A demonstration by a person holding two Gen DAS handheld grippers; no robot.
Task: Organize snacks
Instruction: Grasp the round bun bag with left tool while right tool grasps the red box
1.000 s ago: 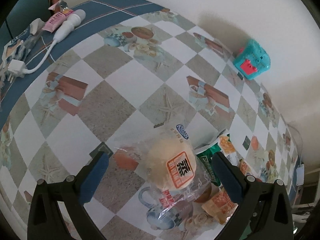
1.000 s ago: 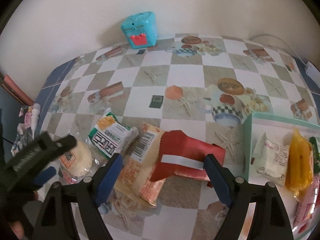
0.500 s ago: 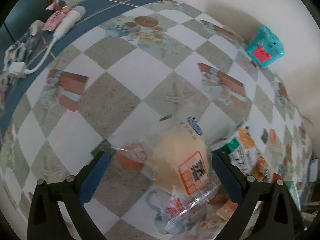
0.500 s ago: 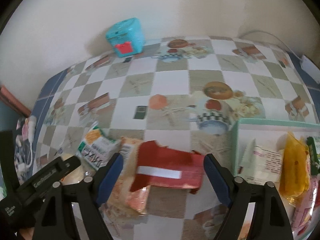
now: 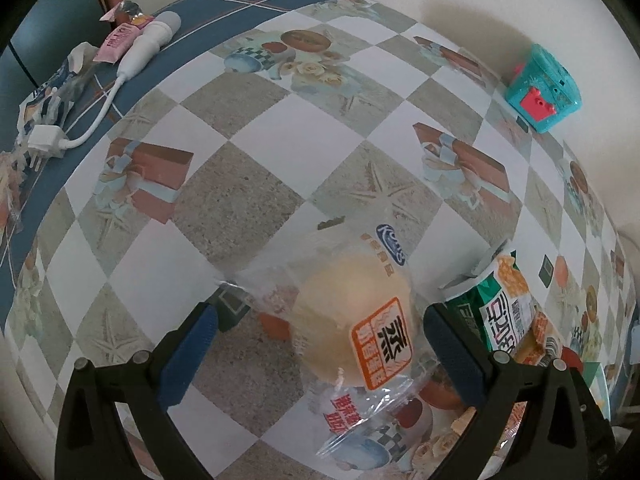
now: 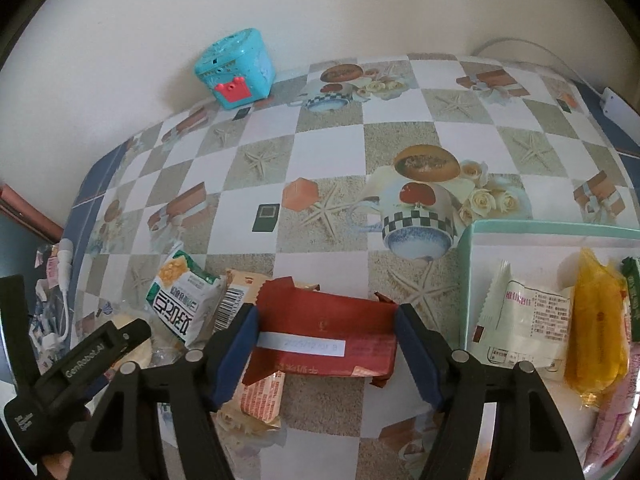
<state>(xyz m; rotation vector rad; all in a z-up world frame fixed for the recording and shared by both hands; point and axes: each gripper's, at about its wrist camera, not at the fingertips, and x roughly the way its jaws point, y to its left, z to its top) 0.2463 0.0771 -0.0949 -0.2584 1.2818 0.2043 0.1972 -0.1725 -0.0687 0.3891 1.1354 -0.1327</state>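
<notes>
Left of the mint-green tray (image 6: 472, 240), the red snack packet (image 6: 326, 334) lies flat on the checked tablecloth (image 6: 328, 148), its long axis running straight across the right gripper (image 6: 326, 344), whose jaws are closing onto its two short ends. Farther left of the tray, the left gripper (image 5: 320, 344) hangs wide open around a clear-wrapped bun (image 5: 356, 320), pads not touching. The right hand is nearer the tray.

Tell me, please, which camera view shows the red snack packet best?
The right wrist view: the red snack packet lies whole between the closing jaws of the right gripper, its white label facing up. The left wrist view shows only a red sliver at its right edge that may be it.
</notes>
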